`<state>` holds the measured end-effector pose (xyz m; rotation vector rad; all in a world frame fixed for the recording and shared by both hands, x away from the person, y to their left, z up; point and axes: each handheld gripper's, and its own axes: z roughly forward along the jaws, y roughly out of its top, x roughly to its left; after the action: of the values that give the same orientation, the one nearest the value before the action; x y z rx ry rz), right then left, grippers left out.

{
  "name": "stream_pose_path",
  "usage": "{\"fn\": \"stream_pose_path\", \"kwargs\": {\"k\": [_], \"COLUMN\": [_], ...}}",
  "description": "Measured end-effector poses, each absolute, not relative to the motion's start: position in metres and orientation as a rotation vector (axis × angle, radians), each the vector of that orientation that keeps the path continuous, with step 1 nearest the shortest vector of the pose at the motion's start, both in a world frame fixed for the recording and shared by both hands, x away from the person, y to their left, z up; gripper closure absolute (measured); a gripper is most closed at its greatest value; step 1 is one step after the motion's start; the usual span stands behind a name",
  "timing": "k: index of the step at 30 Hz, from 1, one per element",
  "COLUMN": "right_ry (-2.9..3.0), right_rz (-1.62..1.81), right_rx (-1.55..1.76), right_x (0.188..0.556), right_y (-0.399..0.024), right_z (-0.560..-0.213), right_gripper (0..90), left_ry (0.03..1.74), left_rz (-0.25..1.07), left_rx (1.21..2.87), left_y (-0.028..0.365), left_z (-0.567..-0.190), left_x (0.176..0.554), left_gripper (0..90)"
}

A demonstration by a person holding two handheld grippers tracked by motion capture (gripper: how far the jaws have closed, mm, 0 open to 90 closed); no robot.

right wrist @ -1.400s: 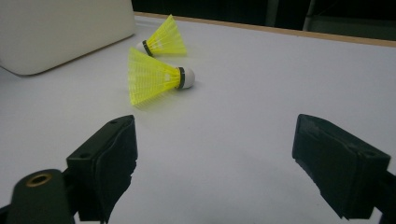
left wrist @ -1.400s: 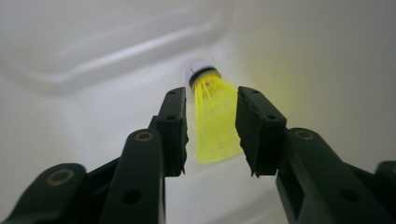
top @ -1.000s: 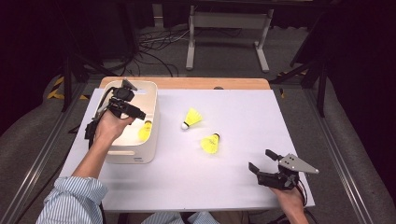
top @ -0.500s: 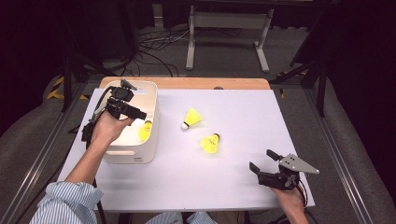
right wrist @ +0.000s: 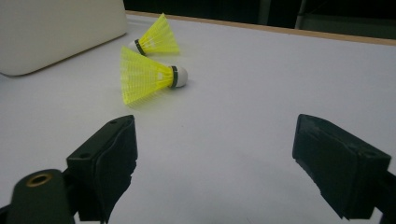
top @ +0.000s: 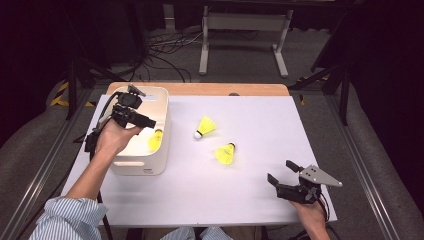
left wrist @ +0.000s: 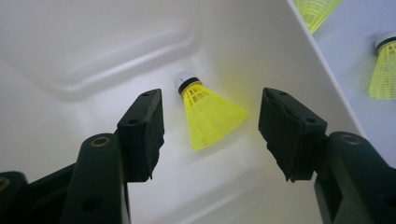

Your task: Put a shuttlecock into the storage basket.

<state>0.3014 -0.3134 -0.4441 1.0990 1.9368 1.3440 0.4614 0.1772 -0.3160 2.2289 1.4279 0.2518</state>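
A yellow shuttlecock (top: 155, 140) (left wrist: 211, 114) lies on the floor of a cream tub (top: 161, 102) (left wrist: 84, 56) at the table's left. My left gripper (top: 150, 122) (left wrist: 210, 133) hovers over the tub, open, its jaws either side of that shuttlecock without touching it. Two more yellow shuttlecocks lie on the white table: one (top: 205, 126) (right wrist: 156, 41) near the middle, one (top: 225, 153) (right wrist: 147, 74) closer to me. My right gripper (top: 280, 172) (right wrist: 215, 163) rests open near the front right edge, well short of them, nothing between its jaws.
The white tabletop (top: 260, 125) has a wooden strip (top: 200, 89) along its far edge. Beyond it stand a metal stand (top: 245, 30) and cables on the floor. Rails run along both sides of the table.
Almost nothing has moved. My left hand has shifted very slightly over the tub; the right gripper and the shuttlecocks stay where they were.
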Motion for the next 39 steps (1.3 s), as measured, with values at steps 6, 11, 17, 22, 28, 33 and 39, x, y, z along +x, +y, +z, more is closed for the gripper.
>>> {"fn": "stream_pose_path", "kwargs": {"k": [6,11,17,22,28,33,39], "right_ry": [1.939,1.937,1.939,1.937,1.939,1.944,1.947], "right_rz": [1.341,1.341,1.343,1.346,1.349,1.351,1.354], "right_rx": [1.099,1.099,1.094,1.1,1.096,1.088,1.086], "right_x": [0.302,0.301,0.302,0.302,0.302,0.302,0.302], "right_y": [-0.314,-0.314,-0.313,-0.314,-0.314,-0.314,-0.314], "right_z": [-0.444,-0.444,-0.444,-0.445,-0.445,-0.444,-0.445], "right_gripper": [14.3,14.3,14.3,14.3,14.4,14.4,14.4], "left_ry": [1.414,1.406,1.374,1.354,1.332,1.33,1.305], "left_rz": [0.244,0.239,0.238,0.232,0.223,0.212,0.21], "left_rx": [2.238,2.24,2.227,2.203,2.205,2.193,2.187], "left_y": [0.172,0.169,0.166,0.161,0.155,0.151,0.145], "left_z": [-0.316,-0.315,-0.308,-0.302,-0.3,-0.298,-0.292], "left_x": [0.461,0.459,0.455,0.453,0.451,0.451,0.45], "left_gripper": [40.1,40.0,40.2,40.1,40.0,40.0,39.7]}}
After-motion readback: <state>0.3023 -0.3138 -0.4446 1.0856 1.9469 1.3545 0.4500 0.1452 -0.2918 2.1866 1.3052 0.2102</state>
